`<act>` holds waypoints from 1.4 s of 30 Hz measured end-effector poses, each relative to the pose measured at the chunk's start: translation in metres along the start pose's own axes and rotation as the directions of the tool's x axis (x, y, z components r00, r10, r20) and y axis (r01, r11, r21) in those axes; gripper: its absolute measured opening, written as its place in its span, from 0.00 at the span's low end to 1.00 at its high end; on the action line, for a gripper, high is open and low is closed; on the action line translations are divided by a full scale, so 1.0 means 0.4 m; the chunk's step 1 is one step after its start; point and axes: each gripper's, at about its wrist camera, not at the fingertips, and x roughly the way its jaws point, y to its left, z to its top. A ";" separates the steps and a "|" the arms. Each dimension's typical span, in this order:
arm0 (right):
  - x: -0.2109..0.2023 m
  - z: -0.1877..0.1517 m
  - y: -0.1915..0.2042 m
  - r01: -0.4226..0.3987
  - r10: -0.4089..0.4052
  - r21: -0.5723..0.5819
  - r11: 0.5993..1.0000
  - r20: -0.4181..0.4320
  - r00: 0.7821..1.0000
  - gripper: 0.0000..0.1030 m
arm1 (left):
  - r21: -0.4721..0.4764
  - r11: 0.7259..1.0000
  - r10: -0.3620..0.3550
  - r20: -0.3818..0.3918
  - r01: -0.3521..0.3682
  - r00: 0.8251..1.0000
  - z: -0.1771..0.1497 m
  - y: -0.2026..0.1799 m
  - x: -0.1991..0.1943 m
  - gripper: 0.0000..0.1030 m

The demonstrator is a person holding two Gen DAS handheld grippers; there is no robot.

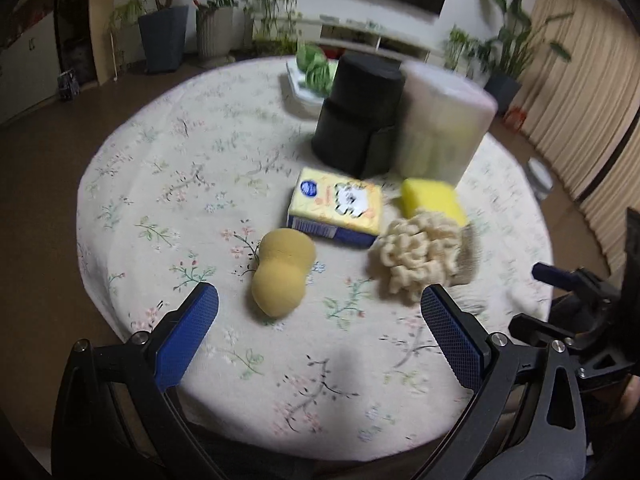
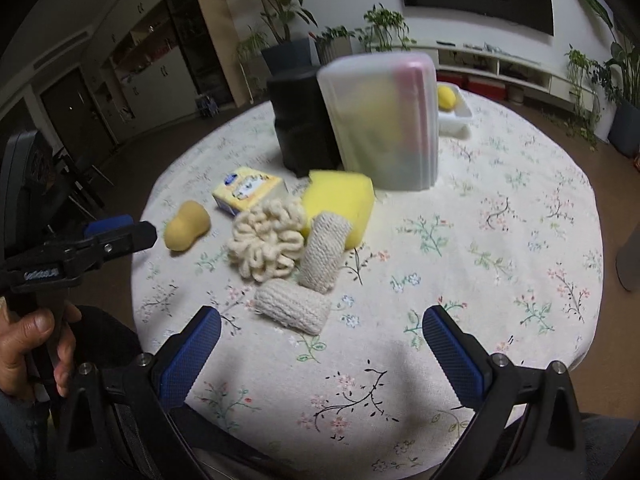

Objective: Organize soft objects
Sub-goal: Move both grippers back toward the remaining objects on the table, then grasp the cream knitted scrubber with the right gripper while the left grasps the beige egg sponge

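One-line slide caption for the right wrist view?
Open right gripper hovers over floral tablecloth facing knitted rolls, loopy scrubber and yellow sponge.

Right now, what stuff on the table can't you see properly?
- Frosted container: both views, blur and its cloudy walls hide the contents.
- Tissue pack: its print is too blurred to read.
- Green thing: left view, partly behind the black container.
- Knitted rolls: left view, behind the loopy scrubber.
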 end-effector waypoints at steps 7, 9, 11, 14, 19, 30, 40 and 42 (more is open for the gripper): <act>0.053 0.013 0.004 0.004 -0.004 -0.006 1.000 -0.067 0.998 0.90 | -0.017 1.000 0.002 -0.083 -0.004 0.997 0.013 0.018 0.065 1.00; 0.063 0.019 0.010 -0.013 0.012 -0.010 1.000 -0.073 0.997 0.90 | -0.028 1.000 -0.002 -0.092 0.000 0.996 0.014 0.023 0.071 1.00; 0.073 0.022 0.020 -0.019 0.016 -0.029 0.999 -0.076 0.997 0.87 | -0.035 0.999 -0.006 -0.100 0.003 0.995 0.016 0.028 0.075 1.00; 0.090 0.023 0.031 -0.025 0.021 -0.048 0.999 -0.090 0.996 0.81 | -0.036 0.999 -0.011 -0.123 0.007 0.992 0.016 0.027 0.090 1.00; 0.116 0.021 0.032 -0.043 0.038 -0.040 0.998 -0.121 0.992 0.74 | -0.006 1.000 0.013 -0.145 -0.015 0.989 0.015 0.012 0.111 0.99; 0.127 0.018 0.061 -0.032 0.019 -0.114 0.993 -0.116 0.993 0.56 | -0.025 1.000 -0.009 -0.155 0.005 0.988 0.016 0.014 0.132 0.79; 0.119 0.015 0.059 -0.046 0.033 -0.119 0.992 -0.111 0.993 0.52 | -0.057 0.998 -0.010 -0.130 0.003 0.991 0.013 0.034 0.120 0.51; 0.113 0.009 0.055 -0.047 0.035 -0.118 0.992 -0.109 0.993 0.52 | -0.060 0.998 -0.008 -0.129 0.000 0.992 0.013 0.038 0.119 0.31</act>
